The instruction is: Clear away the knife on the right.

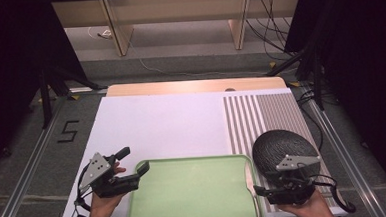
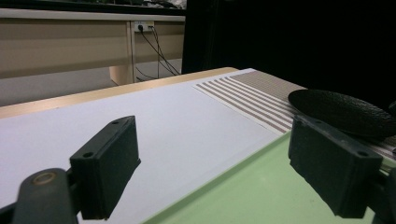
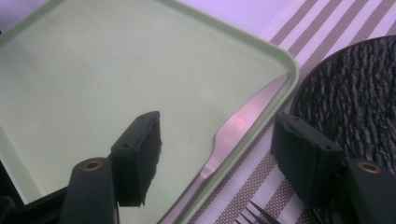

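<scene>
Right hand-held gripper [image 3: 217,158] jaws wide apart, knife [image 3: 243,126] lying between them on green tray [image 3: 70,70] edge, unheld

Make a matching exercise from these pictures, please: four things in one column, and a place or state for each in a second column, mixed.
Things:
1. knife
2. black plate
3. green tray
4. right hand-held gripper

Places or states:
a. on the striped mat, right of the tray
b. jaws open, nothing between the pads
c. lies along the tray's right rim
d. on the white table surface, at the near edge

Pairs: 1-c, 2-a, 3-d, 4-b
</scene>
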